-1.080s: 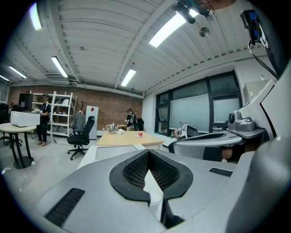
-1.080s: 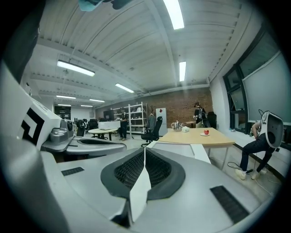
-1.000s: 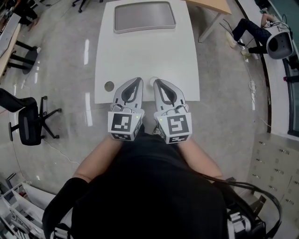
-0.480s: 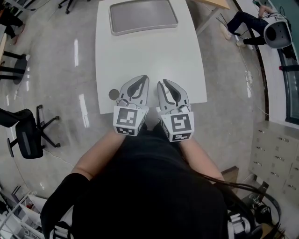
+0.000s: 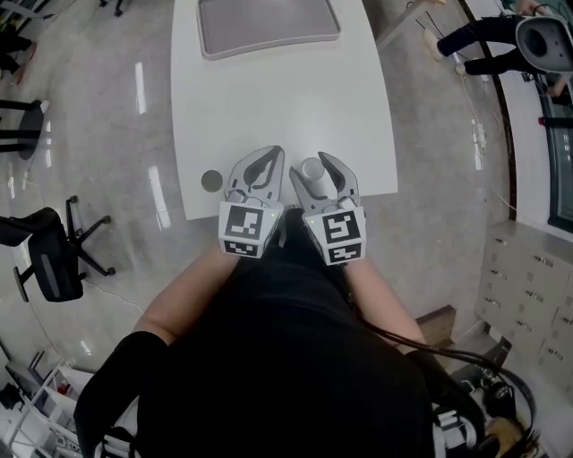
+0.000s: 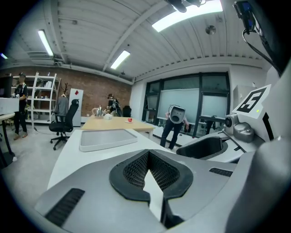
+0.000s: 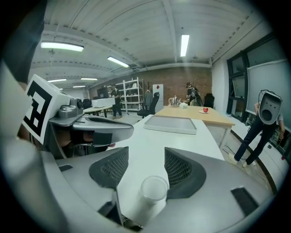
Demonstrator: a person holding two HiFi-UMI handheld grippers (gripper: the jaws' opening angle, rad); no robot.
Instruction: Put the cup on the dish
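A small white cup (image 5: pixel 312 172) stands upright on the white table (image 5: pixel 277 98) close to its near edge. My right gripper (image 5: pixel 312 164) has its jaws opening, one on each side of the cup. In the right gripper view the cup (image 7: pixel 153 189) sits low between the spread pads, close to the right one, and neither pad presses on it. The dish, a shallow grey tray (image 5: pixel 269 22), lies at the table's far end; it also shows as the tray (image 7: pixel 171 124) ahead. My left gripper (image 5: pixel 262 156) is shut and empty, just left of the right one.
A round hole (image 5: pixel 211 181) marks the table's near left corner. A black office chair (image 5: pixel 54 250) stands on the floor to the left. A person (image 5: pixel 483 45) bends over at the far right. A wooden table (image 7: pixel 195 111) stands beyond the white one.
The right jaws have spread apart, and the cup now shows between them. Both grippers stay at the table's near edge while the head view has shifted a little.
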